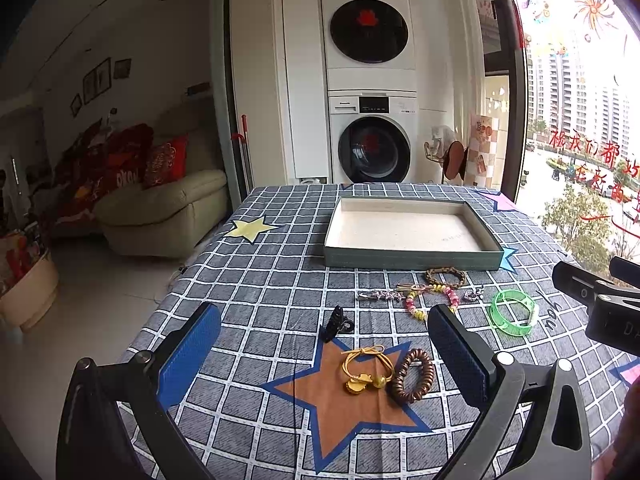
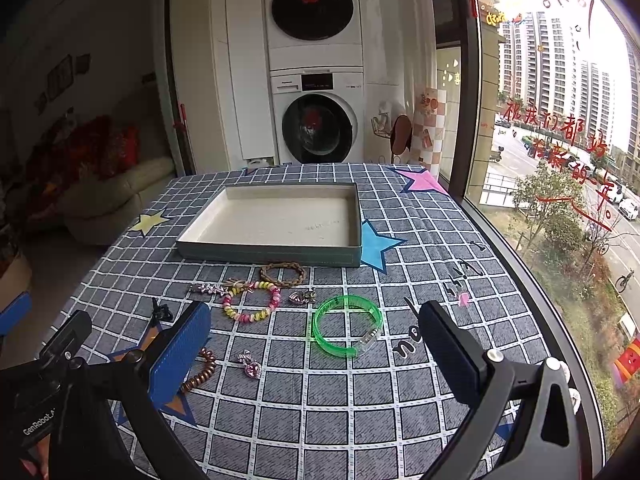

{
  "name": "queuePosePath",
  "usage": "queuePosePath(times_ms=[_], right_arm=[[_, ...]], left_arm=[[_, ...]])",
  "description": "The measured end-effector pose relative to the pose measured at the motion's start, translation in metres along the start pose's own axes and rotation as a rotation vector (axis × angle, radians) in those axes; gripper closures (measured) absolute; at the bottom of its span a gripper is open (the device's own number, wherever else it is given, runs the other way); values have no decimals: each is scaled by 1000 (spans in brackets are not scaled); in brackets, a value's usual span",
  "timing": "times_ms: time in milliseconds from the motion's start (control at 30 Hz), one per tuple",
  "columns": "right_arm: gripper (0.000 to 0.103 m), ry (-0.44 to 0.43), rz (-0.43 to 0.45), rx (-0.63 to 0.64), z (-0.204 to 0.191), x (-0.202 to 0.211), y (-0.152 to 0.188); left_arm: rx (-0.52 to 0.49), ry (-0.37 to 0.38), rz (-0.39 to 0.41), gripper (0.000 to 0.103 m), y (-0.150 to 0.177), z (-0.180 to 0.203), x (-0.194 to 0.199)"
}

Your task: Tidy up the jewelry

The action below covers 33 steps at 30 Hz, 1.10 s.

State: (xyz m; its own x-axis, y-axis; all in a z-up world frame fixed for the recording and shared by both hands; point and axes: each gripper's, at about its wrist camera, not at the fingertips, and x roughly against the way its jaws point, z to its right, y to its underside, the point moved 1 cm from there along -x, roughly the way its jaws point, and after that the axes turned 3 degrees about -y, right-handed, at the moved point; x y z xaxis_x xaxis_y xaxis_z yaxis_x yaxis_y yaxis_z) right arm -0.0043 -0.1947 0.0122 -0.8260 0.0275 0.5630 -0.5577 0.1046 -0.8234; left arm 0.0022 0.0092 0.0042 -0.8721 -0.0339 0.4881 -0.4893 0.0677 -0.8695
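An empty shallow grey-green box [image 1: 412, 261] [image 2: 268, 255] lies mid-table. In front of it are a braided brown bracelet [image 1: 446, 276] [image 2: 283, 273], a pink-and-yellow bead bracelet [image 1: 430, 300] [image 2: 252, 300], a silver star clip [image 1: 380, 295] [image 2: 208, 289] and a green bangle [image 1: 514, 312] [image 2: 346, 330]. Nearer lie a yellow hair tie [image 1: 366, 372], a brown spiral tie [image 1: 413, 376] [image 2: 202, 372], a black claw clip [image 1: 336, 323] and a pink gem pendant [image 2: 250, 364]. My left gripper [image 1: 324, 354] hangs open above the hair ties. My right gripper [image 2: 316, 354] is open just short of the bangle.
The checked cloth with coloured stars [image 1: 340, 404] covers the table. A small heart charm [image 2: 302, 296] lies by the bead bracelet. A large window [image 2: 560, 160] runs along the right edge. Stacked washing machines [image 1: 370, 80] stand beyond the far edge, and a sofa [image 1: 160, 208] stands at left.
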Motion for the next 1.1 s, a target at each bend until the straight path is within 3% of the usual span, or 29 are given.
queuePosePath(times_ms=[1100], right_arm=[[0,-1,0,-7,0,3,2]], left_arm=[[12,12,-47,0,2,-1,-4]])
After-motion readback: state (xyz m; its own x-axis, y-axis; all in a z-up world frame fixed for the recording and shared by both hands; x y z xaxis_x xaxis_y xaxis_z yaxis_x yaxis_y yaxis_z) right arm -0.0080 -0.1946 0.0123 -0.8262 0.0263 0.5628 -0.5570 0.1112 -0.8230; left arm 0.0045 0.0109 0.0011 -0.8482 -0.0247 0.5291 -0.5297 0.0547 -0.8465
